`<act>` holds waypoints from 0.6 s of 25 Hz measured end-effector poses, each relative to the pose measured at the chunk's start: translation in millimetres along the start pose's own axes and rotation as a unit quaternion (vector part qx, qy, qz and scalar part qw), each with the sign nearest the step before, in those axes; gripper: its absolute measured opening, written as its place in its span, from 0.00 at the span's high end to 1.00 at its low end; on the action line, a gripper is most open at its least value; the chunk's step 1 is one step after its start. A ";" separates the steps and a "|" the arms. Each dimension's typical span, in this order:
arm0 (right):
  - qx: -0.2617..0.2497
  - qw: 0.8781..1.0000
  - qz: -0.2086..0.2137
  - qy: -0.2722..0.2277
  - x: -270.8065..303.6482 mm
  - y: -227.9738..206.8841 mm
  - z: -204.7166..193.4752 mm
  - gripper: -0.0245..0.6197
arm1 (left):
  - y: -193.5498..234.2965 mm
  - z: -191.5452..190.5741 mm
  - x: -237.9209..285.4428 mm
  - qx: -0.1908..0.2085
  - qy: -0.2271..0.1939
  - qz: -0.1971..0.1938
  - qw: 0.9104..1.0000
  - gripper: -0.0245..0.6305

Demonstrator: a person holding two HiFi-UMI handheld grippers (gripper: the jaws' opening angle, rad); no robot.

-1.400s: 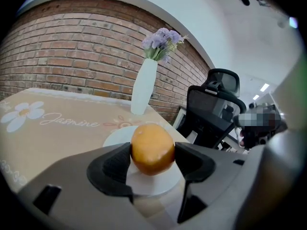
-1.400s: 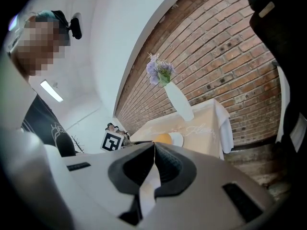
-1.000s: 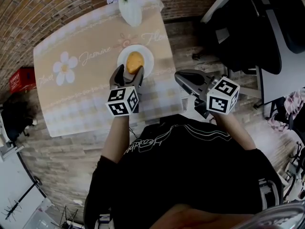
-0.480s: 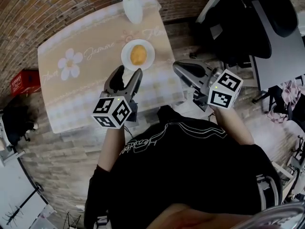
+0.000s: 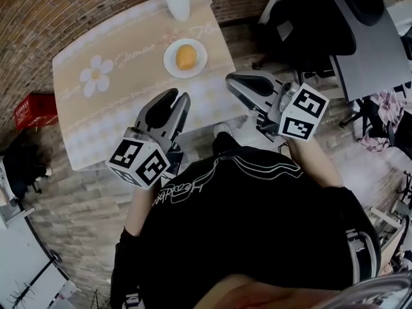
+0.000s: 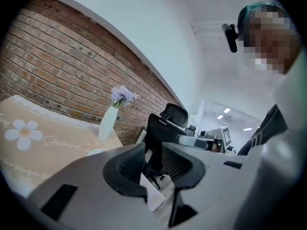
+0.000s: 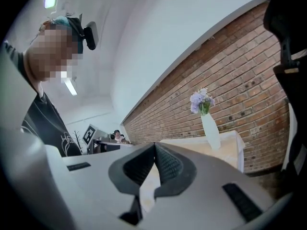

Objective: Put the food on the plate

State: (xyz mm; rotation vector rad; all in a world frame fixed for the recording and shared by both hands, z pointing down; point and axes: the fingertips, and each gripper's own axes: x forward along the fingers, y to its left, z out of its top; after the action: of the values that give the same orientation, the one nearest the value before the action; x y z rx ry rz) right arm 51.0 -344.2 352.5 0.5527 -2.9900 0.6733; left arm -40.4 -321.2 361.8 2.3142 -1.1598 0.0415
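Observation:
The food, a round orange bun [image 5: 186, 56], lies on a small white plate [image 5: 168, 64] near the right end of the table [image 5: 116, 108]. My left gripper [image 5: 175, 98] hovers over the table's near edge, well short of the plate; its jaws are closing, with a narrow gap and nothing between them [image 6: 153, 150]. The right gripper [image 5: 230, 80] is off the table's right edge, over the floor, shut and empty [image 7: 155, 145]. No gripper touches the plate or the bun.
A white vase [image 5: 177, 0] with purple flowers stands at the table's far edge, behind the plate. A black office chair [image 5: 320, 24] is to the right of the table. A red box [image 5: 30, 110] sits on the floor at the left. A brick wall runs behind.
The left gripper has drawn back from the plate toward the person, leaving the bun on the plate, and its jaws have narrowed. The right gripper has stayed shut beside the table.

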 end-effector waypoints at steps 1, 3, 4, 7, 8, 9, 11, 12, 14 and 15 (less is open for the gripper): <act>-0.002 1.000 -0.001 0.001 -0.2 2.9 -1.3 0.97 | -2.7 -0.4 -2.0 0.002 0.001 -0.002 1.000 0.81; -0.003 1.000 -0.002 0.005 -1.2 7.7 -4.3 0.97 | -7.2 -2.3 -4.5 0.003 0.004 -0.006 1.000 0.86; -0.004 1.000 -0.002 0.006 -1.7 9.6 -5.1 0.97 | -8.8 -3.3 -5.1 0.002 0.007 -0.006 1.000 0.90; -0.010 1.000 -0.008 0.010 -2.1 12.4 -6.5 0.97 | -12.0 -5.5 -5.4 0.006 0.013 -0.007 1.000 0.93; -0.010 1.000 -0.011 0.012 -2.2 12.2 -7.1 0.97 | -13.2 -5.8 -5.5 0.007 0.013 -0.008 1.000 0.94; -0.010 1.000 -0.014 0.013 -2.4 12.1 -7.8 0.97 | -14.2 -5.6 -5.8 0.006 0.014 -0.010 1.000 0.94; -0.010 1.000 -0.017 0.016 -2.8 12.5 -8.4 0.97 | -15.8 -4.5 -6.7 0.002 0.012 -0.011 1.000 0.95; -0.011 1.000 -0.017 0.016 -3.0 12.9 -8.0 0.97 | -16.4 -3.7 -7.1 0.002 0.011 -0.011 1.000 0.95; -0.012 1.000 -0.015 0.013 -2.8 13.6 -6.5 0.97 | -17.5 -2.3 -7.6 0.005 0.009 -0.009 1.000 0.95; -0.012 1.000 -0.014 0.012 -2.5 14.2 -6.1 0.97 | -18.0 -1.8 -7.9 0.008 0.008 -0.008 1.000 0.95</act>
State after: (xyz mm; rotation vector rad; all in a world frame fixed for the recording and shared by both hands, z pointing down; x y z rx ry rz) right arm 48.1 -328.9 351.9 0.5804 -2.9570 0.6367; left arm -31.5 -305.9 353.1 2.3320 -1.1369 0.0645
